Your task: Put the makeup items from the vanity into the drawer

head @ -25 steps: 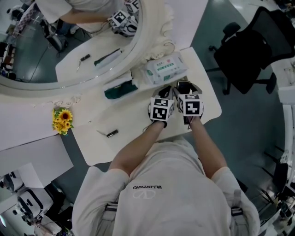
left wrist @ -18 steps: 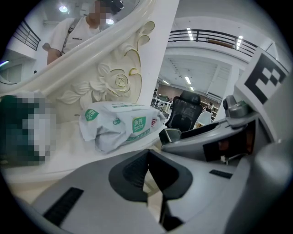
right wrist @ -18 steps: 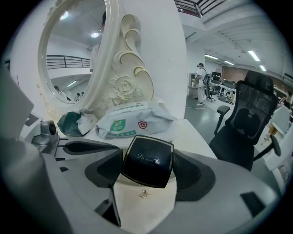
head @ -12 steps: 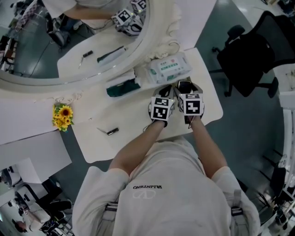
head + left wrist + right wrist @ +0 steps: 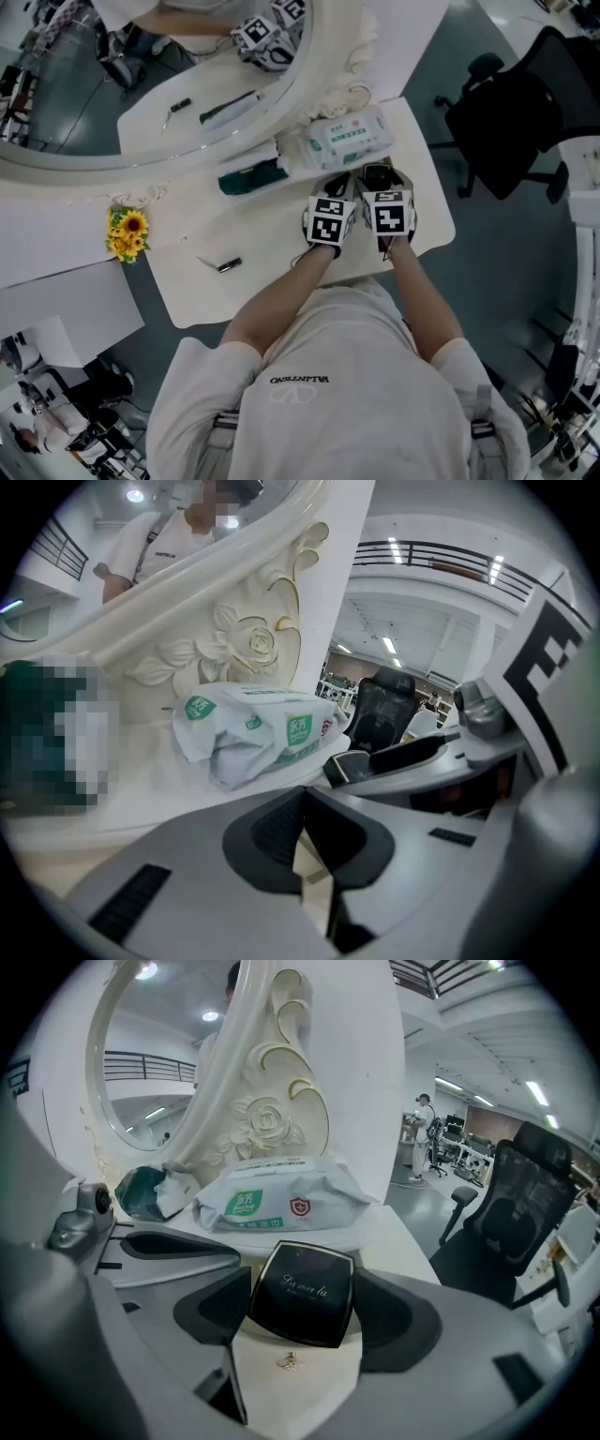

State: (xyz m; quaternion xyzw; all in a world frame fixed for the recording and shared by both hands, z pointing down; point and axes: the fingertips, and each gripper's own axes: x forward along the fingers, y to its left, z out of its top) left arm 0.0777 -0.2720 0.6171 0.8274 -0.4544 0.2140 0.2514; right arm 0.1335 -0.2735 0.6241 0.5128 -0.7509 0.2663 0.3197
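1. My right tongs [image 5: 303, 1316] clamp the black compact [image 5: 300, 1290] edge to edge. They stand fairly wide because the case is wide. It sits tilted between the pads, lid toward my camera.
2. I'd judge the grip goes across its sides so it can't slip while carried.
3. My left tongs [image 5: 303, 827] are pinched together and empty, parked just beside the right pair, likely kept free for the drawer.
4. In the head view both tongs are right of centre over the table [image 5: 281, 246], with the compact at their tips, just below the wipes pack [image 5: 345, 137].
5. More to clear: a teal pouch [image 5: 251, 176] at upper centre by the mirror [image 5: 141, 103], and a small dark stick [image 5: 228, 266] at left.
6. The drawer is in no view, so I can't tell if it's open. The task looks early, with one item in hand.
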